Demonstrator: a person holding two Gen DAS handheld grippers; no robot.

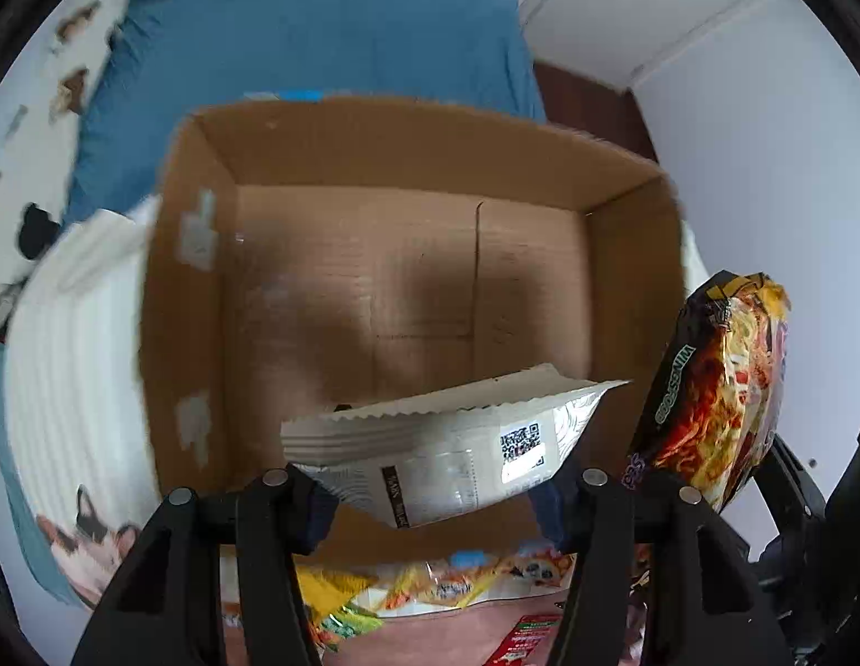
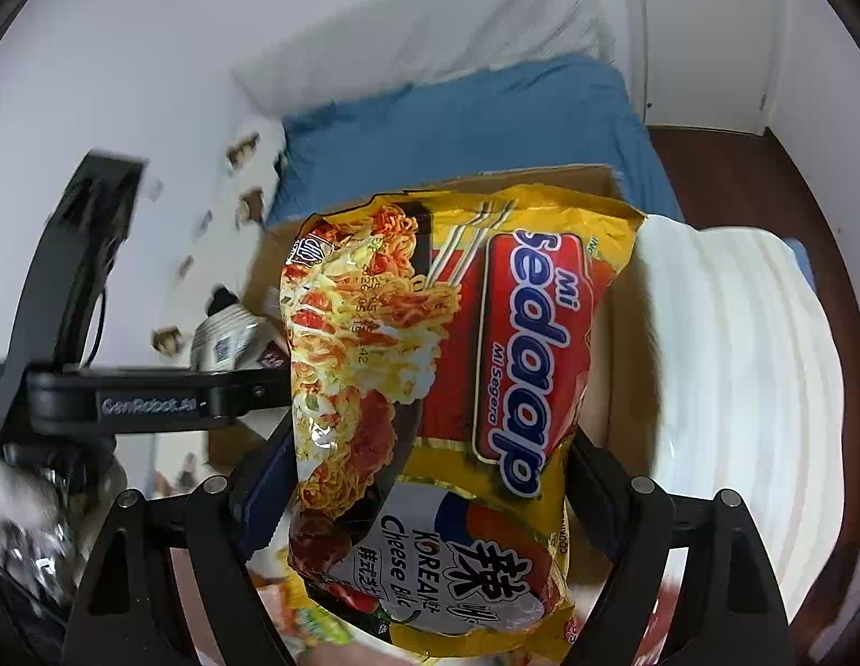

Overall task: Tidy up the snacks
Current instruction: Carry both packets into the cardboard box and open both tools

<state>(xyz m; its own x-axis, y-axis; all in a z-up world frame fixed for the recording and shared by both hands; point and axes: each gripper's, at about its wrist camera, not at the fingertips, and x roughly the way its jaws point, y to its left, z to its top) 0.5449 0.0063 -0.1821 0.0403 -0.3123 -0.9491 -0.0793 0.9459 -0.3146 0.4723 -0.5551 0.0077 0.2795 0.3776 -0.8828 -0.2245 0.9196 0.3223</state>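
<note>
Blue bedding (image 1: 319,39) and white walls form the background, with an open cardboard box (image 1: 630,288) resting on a white ribbed cushion (image 1: 69,333).

We see the left gripper (image 1: 430,491) pinching a white snack packet (image 1: 446,455) between its two fingers. The packet carries a QR code and a serrated top seal, and it hangs over the near edge of the box, above the bare box floor.

We see the right gripper (image 2: 430,477) clamped on a yellow Mi Sedaap noodle packet (image 2: 458,366), marked "Korean Cheese". The packet stands upright between the fingers and fills the centre of the right wrist view. In the left wrist view the same noodle packet (image 1: 718,383) sits just outside the right wall of the box.

Below the near edge of the box, more snack packets (image 1: 430,588) lie in a loose pile; their exact number cannot be determined. A cat-print fabric (image 1: 86,533) lies at the left edge of the cushion. A dark wooden floor (image 2: 763,177) shows at the far right.
</note>
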